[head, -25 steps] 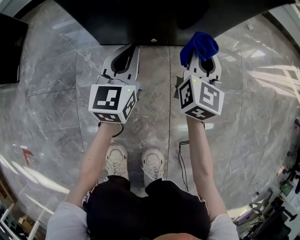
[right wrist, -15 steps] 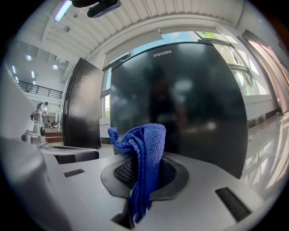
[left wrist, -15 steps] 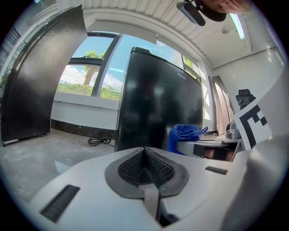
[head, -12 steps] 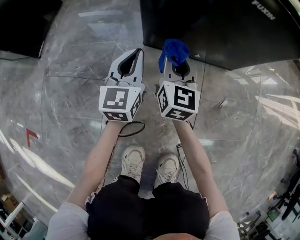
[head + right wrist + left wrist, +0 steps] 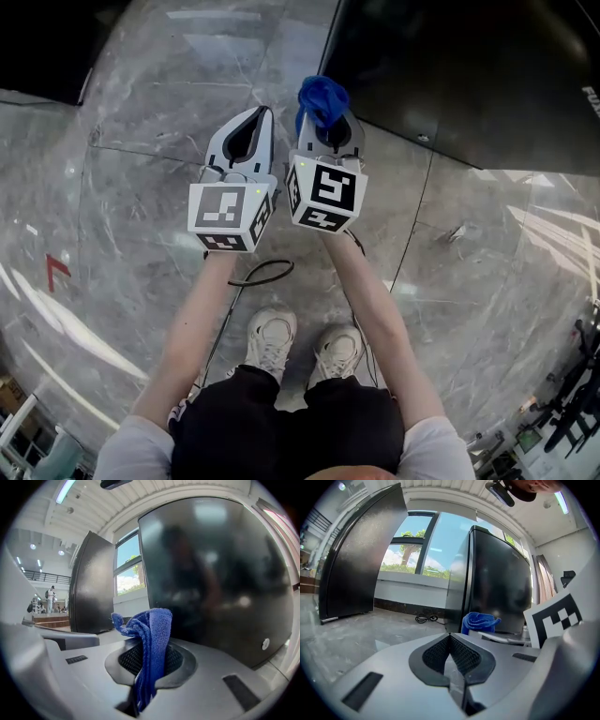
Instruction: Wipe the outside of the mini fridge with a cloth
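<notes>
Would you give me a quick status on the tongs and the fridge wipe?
Left tongs shut, empty. Right tongs shut on blue cloth. Mini fridge just ahead, cloth apparently not touching it. Nothing between them.

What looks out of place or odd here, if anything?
Nothing looks spilled or damaged. The only odd point: the blue cloth is bunched between the right tool's jaws, not spread flat for wiping the mini fridge. The left tool is shut and empty.

Cloth [image 5: 151, 634] in right claw [image 5: 325, 119], before fridge [image 5: 459, 75]
</notes>
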Available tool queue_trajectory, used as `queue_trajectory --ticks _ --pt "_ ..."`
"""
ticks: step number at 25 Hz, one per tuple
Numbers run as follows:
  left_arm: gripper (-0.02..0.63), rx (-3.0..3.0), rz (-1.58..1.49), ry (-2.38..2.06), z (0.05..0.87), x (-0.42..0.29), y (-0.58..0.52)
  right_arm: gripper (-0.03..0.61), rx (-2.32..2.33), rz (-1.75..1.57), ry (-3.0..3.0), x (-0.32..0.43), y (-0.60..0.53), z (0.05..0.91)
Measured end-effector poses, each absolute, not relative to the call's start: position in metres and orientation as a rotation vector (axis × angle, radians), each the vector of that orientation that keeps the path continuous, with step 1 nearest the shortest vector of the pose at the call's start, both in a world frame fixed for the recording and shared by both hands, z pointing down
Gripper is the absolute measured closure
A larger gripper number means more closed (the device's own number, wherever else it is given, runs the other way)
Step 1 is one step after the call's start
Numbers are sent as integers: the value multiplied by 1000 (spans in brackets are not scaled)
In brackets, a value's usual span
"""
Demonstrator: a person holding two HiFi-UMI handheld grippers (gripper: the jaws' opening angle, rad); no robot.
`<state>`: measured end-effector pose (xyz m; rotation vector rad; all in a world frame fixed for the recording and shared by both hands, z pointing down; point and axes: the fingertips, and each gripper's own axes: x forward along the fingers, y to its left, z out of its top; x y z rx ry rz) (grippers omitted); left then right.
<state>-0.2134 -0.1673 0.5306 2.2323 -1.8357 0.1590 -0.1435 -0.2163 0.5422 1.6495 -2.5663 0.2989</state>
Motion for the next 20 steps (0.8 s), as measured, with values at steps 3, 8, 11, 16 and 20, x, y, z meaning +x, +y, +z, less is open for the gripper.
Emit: queue_trajectory --ticks 3,8,11,16,20 --pt "609 2241 181 -1816 538 -210 -167 526 1649 269 -2566 -145 -221 541" --pt "609 2243 175 -1797 540 -202 -172 526 1659 245 -2553 -137 -220 540" --pt "609 2259 175 -1792 538 -195 -174 526 1692 248 -2541 -125 -220 539" --pt "609 2257 168 -1757 541 -182 -170 526 1742 222 -2506 -97 -218 535" --pt "609 2278 171 -1711 544 -161 -171 526 1770 225 -2485 -76 -216 533"
